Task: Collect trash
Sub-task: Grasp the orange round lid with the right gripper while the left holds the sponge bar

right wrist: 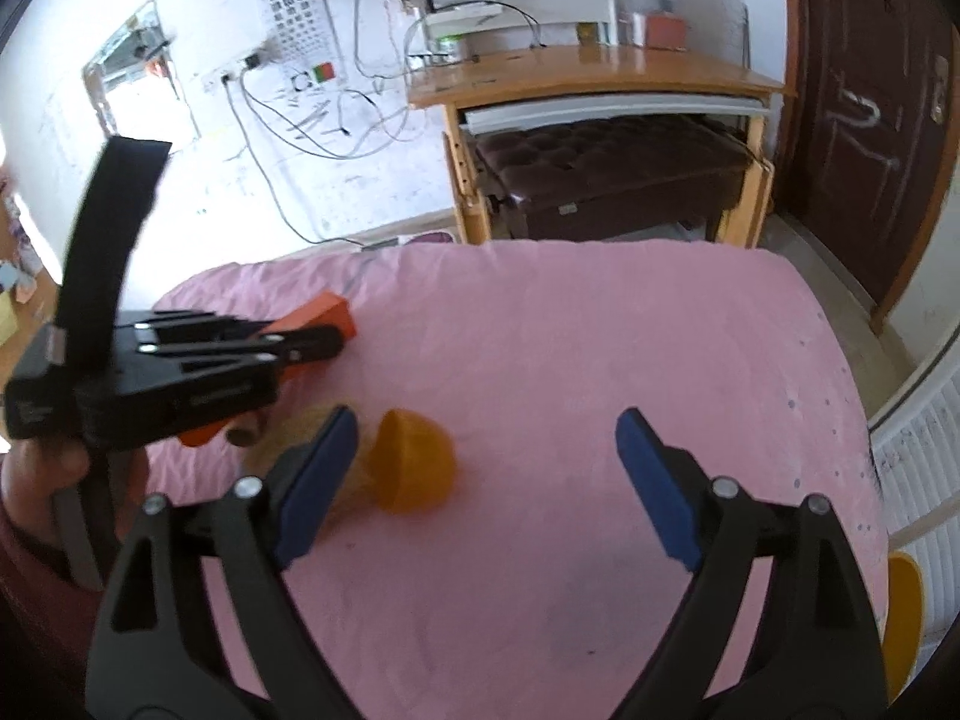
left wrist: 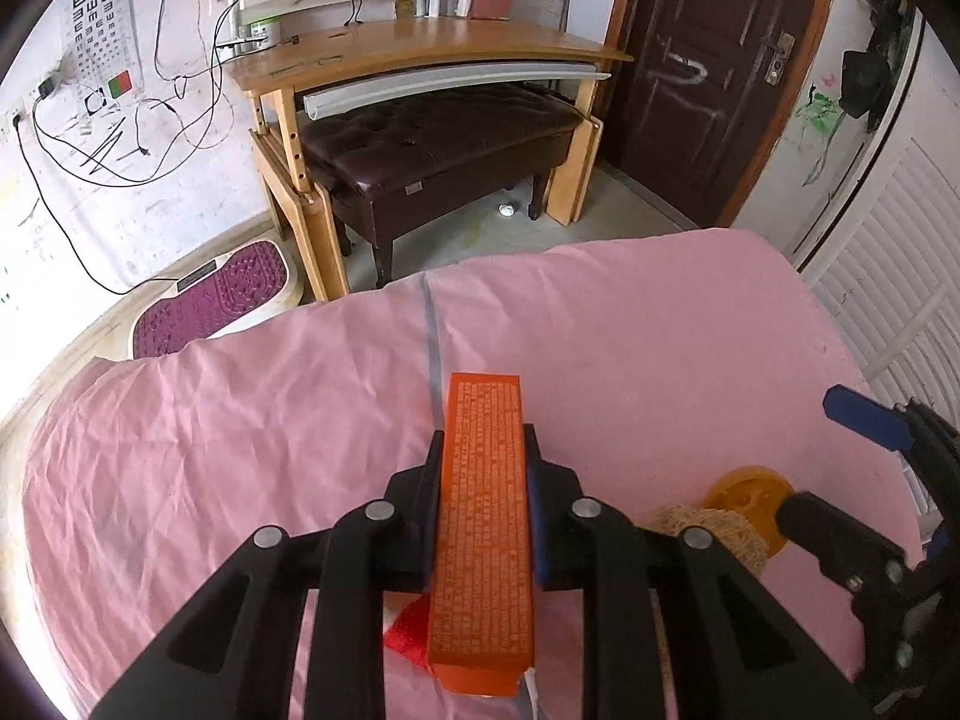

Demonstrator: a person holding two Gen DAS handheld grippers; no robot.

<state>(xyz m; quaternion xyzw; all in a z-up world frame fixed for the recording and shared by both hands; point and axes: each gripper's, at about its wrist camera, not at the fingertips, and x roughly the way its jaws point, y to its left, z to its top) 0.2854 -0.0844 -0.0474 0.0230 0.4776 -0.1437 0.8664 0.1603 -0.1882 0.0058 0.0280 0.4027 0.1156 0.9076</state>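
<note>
My left gripper (left wrist: 483, 450) is shut on a long orange box (left wrist: 485, 516) printed with white text, held above the pink bed (left wrist: 240, 420). The box and left gripper also show in the right wrist view (right wrist: 327, 315), at the left. An orange cup-shaped piece (right wrist: 414, 462) lies on its side on the bed beside a tan fibrous ball (left wrist: 708, 525). My right gripper (right wrist: 486, 450) is open and empty, its left pad close to the cup. A red scrap (left wrist: 408, 630) shows under the box.
A wooden desk (left wrist: 420, 48) with a dark padded bench (left wrist: 432, 138) under it stands beyond the bed. A dark door (left wrist: 708, 60) is at the back right. A purple foot massager (left wrist: 210, 300) lies on the floor at the left. White slatted panels (left wrist: 888, 276) are at the right.
</note>
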